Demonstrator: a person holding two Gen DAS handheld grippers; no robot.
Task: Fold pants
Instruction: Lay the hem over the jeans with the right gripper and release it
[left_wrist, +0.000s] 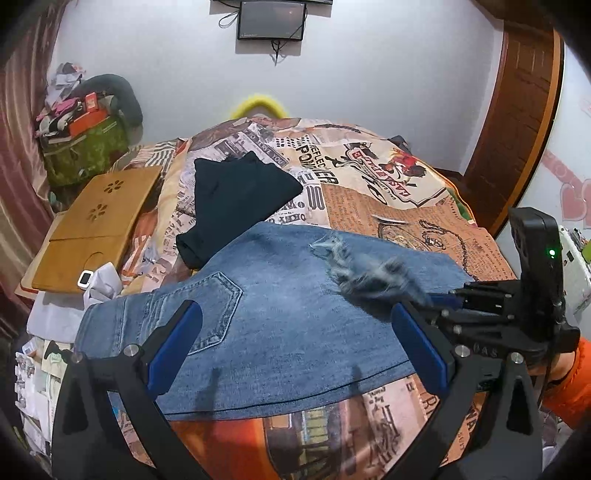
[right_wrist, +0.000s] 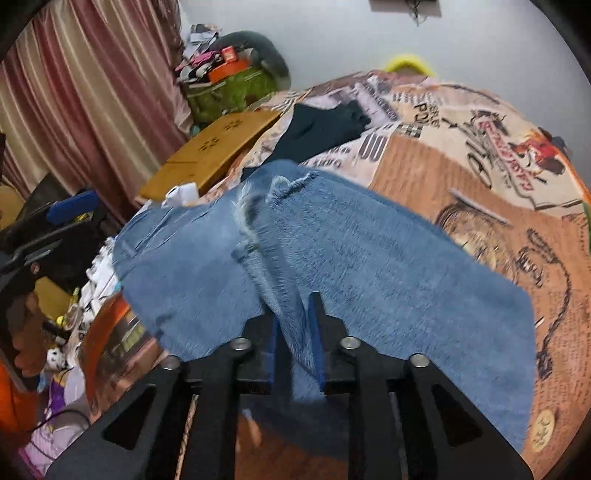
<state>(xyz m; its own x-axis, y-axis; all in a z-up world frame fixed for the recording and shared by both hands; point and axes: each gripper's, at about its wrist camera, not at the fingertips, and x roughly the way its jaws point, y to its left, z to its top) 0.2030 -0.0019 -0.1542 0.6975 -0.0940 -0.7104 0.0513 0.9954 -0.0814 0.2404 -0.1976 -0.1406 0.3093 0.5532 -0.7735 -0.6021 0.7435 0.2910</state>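
Blue denim pants (left_wrist: 280, 317) lie across a bed, back pocket (left_wrist: 218, 306) to the left, frayed hem ends (left_wrist: 369, 273) to the right. My left gripper (left_wrist: 295, 343) is open and empty, its blue pads hovering over the denim's near part. My right gripper (right_wrist: 295, 325) is shut on the frayed leg end of the pants (right_wrist: 332, 258) and lifts it over the folded denim. In the left wrist view the right gripper (left_wrist: 443, 299) comes in from the right, holding the blurred hem.
The bed has a newspaper-print cover (left_wrist: 388, 184). Dark folded pants (left_wrist: 236, 203) lie behind the jeans. A wooden lap tray (left_wrist: 99, 225) and a green bag (left_wrist: 88, 151) sit at left. A curtain (right_wrist: 74, 110) hangs at the left.
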